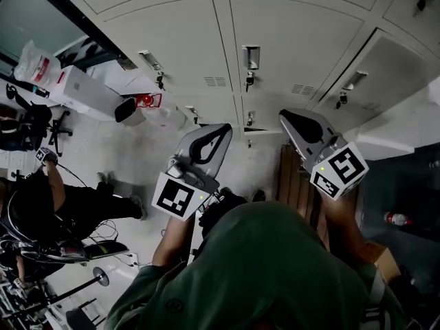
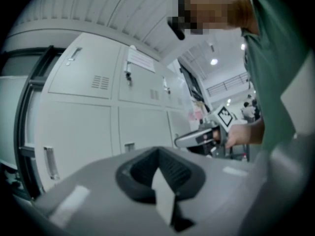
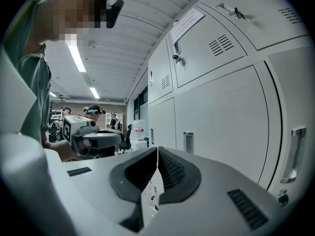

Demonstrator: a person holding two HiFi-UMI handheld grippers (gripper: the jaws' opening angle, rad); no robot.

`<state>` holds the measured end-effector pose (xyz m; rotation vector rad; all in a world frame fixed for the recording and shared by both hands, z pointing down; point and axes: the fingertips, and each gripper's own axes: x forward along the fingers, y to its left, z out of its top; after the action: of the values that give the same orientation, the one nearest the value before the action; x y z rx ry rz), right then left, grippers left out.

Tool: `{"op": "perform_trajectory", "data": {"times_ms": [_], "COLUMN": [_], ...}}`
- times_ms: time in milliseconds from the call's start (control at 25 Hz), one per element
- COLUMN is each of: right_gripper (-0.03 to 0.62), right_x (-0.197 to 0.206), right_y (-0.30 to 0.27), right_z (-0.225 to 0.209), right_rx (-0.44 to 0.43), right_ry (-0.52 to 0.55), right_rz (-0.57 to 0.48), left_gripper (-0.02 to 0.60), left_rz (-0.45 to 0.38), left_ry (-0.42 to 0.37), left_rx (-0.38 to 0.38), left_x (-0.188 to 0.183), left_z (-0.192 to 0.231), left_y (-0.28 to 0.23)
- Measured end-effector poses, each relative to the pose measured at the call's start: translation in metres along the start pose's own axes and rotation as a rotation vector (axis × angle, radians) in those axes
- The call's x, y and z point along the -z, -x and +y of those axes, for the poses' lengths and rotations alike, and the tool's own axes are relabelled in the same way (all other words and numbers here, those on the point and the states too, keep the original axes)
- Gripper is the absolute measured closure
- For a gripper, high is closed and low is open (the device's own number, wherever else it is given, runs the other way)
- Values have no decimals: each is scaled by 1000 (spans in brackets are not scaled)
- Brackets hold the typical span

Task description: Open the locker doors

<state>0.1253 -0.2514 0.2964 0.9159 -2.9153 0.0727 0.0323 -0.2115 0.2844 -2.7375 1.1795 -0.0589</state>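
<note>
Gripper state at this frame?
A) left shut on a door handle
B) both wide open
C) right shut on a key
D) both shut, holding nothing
D: on both the left gripper and the right gripper, the fingers meet at the tips with nothing between them, and both are held short of the locker doors.
</note>
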Motion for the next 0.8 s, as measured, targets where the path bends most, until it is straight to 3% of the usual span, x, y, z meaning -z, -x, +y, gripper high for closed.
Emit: {"op": "perform_trajectory", "data": {"times_ms": [200, 800], "right_gripper": [588, 588], "right_x": [0, -4], "right_y": [-22, -87], "right_z": [-10, -46], "right_rx": [17, 163], "right_ry": [5, 23], "right_rz": [5, 43], "left_gripper": [594, 594], "left_rz": [7, -23], "left_ry": [1, 11], "left_rx": [3, 119], "left_x": [5, 7], "left_z": [16, 76], "left_y": [-10, -43]}}
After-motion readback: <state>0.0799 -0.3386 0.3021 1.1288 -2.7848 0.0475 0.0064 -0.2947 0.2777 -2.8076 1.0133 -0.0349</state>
